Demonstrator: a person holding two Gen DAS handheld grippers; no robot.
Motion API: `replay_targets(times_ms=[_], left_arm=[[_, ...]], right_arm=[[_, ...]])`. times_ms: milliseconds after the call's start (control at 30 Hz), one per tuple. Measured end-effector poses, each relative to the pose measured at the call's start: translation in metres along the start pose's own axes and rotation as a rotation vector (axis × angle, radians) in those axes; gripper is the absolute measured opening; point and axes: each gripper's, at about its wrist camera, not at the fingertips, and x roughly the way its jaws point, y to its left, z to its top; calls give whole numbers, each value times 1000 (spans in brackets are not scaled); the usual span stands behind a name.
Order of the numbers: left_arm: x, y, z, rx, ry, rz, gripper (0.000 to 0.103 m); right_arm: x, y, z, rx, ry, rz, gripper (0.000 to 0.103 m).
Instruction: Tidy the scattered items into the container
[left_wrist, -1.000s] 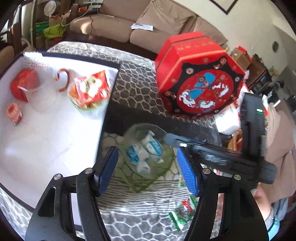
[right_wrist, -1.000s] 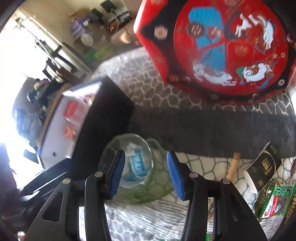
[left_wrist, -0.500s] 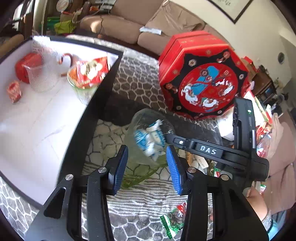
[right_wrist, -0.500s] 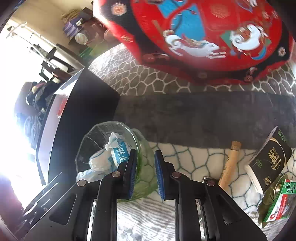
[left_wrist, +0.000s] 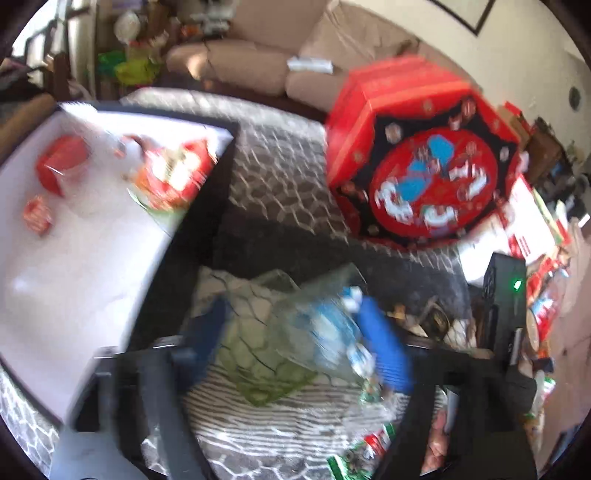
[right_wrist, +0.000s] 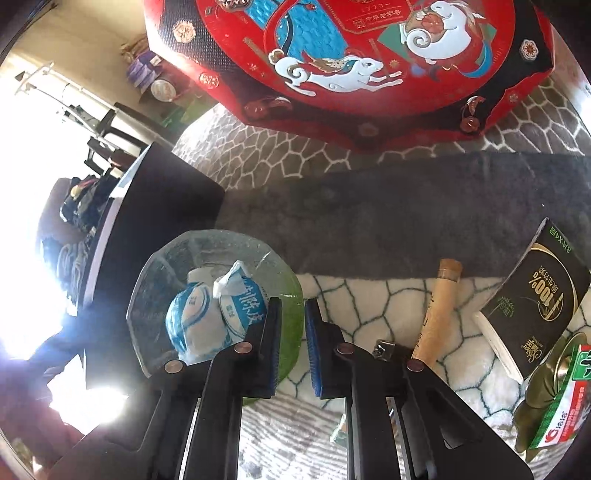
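Observation:
A green glass bowl (right_wrist: 207, 266) with blue-and-white packets (right_wrist: 207, 314) in it rests on the patterned rug beside the black container (right_wrist: 166, 221). My right gripper (right_wrist: 293, 332) is closing, its blue pads pinching the bowl's near rim. In the blurred left wrist view the bowl (left_wrist: 295, 314) lies tilted between the wide-apart pads of my left gripper (left_wrist: 295, 343). Those jaws are opening and neither pad presses on the glass. The container's white floor (left_wrist: 74, 258) is to the left.
A big red octagonal tin (right_wrist: 351, 55) stands behind the bowl. A black-and-gold packet (right_wrist: 535, 306), a paper tube (right_wrist: 439, 314), a nail clipper (right_wrist: 384, 349) and a green-red packet (right_wrist: 554, 406) lie to the right. The container holds a red box (left_wrist: 62, 166) and red snack packets (left_wrist: 173, 173).
The right jaws closed from either side of the bowl onto its rim. The left jaws narrowed around the bowl, then sprang wide. The bowl now sits tilted.

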Motion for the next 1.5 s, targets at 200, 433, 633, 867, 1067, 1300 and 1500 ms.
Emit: replay_targets(times_ms=[200, 433, 633, 867, 1067, 1300, 1500], left_arm=[[21, -11, -4, 70, 74, 38, 63], [22, -7, -15, 100, 86, 115, 58], [-4, -1, -15, 101, -21, 155, 82], [18, -3, -14, 154, 44, 191, 64], [29, -7, -12, 233, 45, 253, 45], [16, 0, -5, 230, 68, 194, 65], [-5, -19, -22, 297, 14, 193, 83]], right_arm=[[2, -2, -6, 33, 2, 29, 14], [-5, 6, -6, 38, 3, 38, 11], [-5, 8, -6, 38, 0, 14, 12], [-4, 6, -10, 52, 2, 26, 12], [-7, 5, -11, 49, 3, 30, 12], [-10, 13, -8, 52, -6, 45, 13], [-9, 20, -7, 42, -9, 38, 13]])
